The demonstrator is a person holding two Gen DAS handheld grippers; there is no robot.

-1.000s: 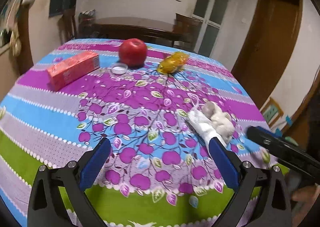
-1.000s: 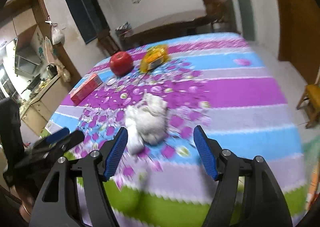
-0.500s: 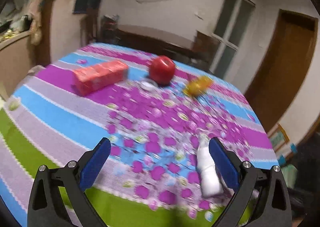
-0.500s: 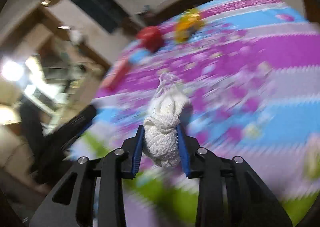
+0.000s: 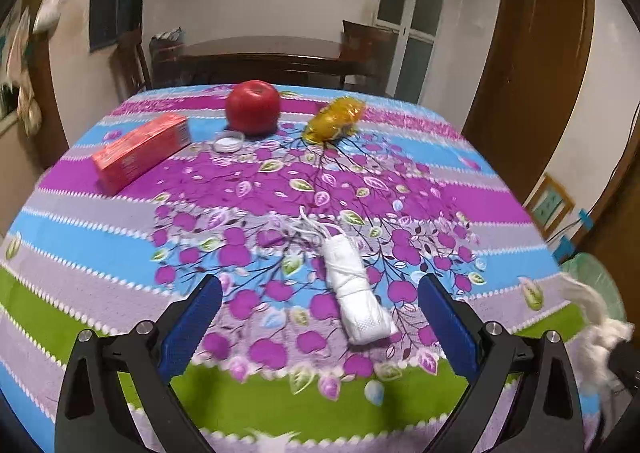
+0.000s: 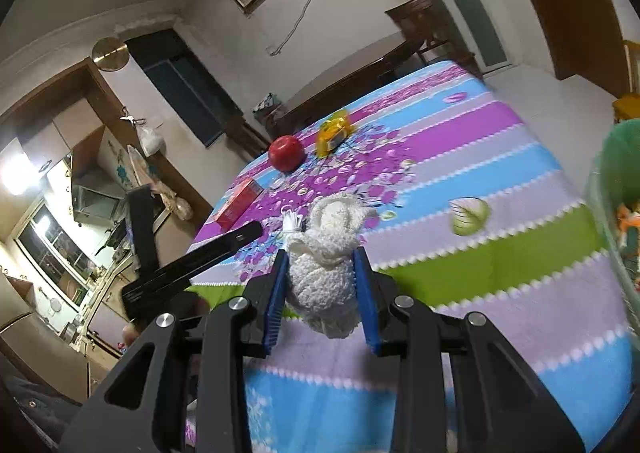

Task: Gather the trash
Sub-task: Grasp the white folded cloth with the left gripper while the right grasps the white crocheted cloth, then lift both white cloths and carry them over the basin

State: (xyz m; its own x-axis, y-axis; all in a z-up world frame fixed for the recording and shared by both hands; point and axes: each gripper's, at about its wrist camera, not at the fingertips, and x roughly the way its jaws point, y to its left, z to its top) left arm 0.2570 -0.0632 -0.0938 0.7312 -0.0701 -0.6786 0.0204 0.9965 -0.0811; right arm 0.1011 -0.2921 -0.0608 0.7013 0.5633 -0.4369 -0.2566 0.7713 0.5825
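Left wrist view: our left hand-held gripper (image 5: 320, 323) wide apart, nothing in it. White folded packet (image 5: 356, 299) lies on surface (image 5: 100, 273) just ahead, between our fingers but closer to right one, long way pointing off from us. Strings loose at far end.

Right wrist view: our right hand-held gripper (image 6: 320, 293) squeezes fluffy white wad (image 6: 326, 253), lifted off surface. Green bin (image 6: 618, 189) close on right.

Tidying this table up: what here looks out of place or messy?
A folded white face mask lies loose near the table's front edge, strings trailing. A crinkled yellow wrapper sits beside the apple. The right gripper holds a crumpled white wad.
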